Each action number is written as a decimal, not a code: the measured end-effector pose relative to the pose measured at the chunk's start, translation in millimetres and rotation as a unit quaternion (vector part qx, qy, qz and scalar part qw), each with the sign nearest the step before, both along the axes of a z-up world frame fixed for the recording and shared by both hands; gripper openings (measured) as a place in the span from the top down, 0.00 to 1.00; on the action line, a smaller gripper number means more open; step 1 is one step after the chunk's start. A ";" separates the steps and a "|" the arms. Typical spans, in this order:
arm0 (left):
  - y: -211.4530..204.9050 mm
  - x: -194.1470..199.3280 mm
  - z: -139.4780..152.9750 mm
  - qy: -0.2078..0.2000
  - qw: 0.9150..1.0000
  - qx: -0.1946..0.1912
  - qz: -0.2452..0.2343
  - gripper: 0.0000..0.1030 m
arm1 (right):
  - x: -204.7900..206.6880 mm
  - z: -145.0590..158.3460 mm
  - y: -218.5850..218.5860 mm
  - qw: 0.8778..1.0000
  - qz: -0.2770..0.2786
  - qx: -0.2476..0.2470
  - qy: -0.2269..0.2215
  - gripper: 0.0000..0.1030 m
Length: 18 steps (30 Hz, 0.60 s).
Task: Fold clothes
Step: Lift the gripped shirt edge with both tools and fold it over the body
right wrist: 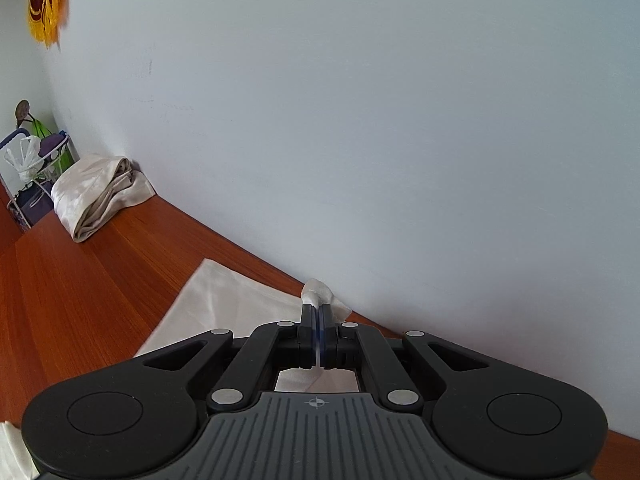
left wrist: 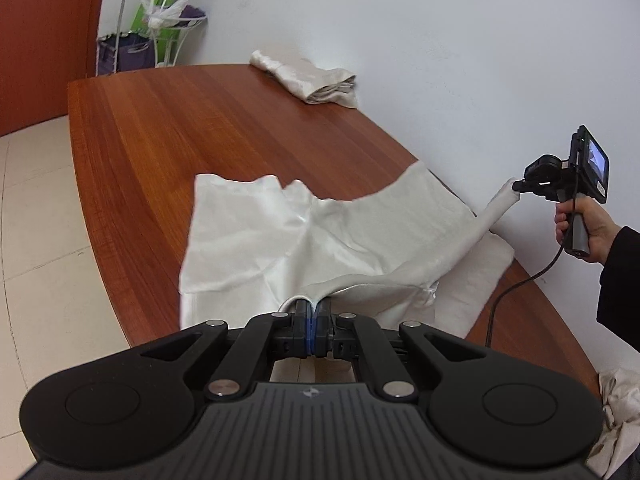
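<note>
Both tongs, left (left wrist: 311, 307) and right (right wrist: 318, 312), clench the white garment (left wrist: 256, 232) lifted off the tabletop (left wrist: 160, 120); bare wood lies beyond

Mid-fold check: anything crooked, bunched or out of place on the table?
Nothing damaged. The white garment lies rumpled mid-fold, its lifted edge pinched in both tongs, left and right. The folded cloth by the wall sits tidy.

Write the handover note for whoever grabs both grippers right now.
Left gripper: shut on the near edge of the white garment.
Right gripper: shut on another corner of the garment, lifted by the wall.
The garment is partly raised over the wooden table, mid-fold.
Done: one folded cloth at the far end.
Left: lay this fold down, finish it; crumpled cloth waits at the near right.
</note>
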State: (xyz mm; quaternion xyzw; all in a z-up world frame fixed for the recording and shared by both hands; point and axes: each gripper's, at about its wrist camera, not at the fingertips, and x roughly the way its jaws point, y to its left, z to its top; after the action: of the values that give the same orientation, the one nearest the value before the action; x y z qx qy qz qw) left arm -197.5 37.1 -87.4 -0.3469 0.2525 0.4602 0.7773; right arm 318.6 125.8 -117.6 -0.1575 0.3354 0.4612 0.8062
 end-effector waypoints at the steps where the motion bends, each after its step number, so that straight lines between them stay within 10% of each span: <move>1: 9.0 -3.8 -2.8 -0.001 1.000 -0.006 0.004 0.97 | -4.6 -2.8 12.8 1.000 0.002 -0.004 0.000 0.96; 18: 98.9 -50.7 -53.6 -0.019 0.990 -0.116 0.076 0.97 | -60.3 -31.0 134.6 0.998 0.035 -0.054 -0.014 0.96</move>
State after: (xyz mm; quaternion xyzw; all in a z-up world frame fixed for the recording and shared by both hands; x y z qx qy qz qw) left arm -248.2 136.0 -140.9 -0.4618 0.2626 0.4789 0.6989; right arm 258.3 260.4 -148.6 -0.2195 0.3426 0.4682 0.7844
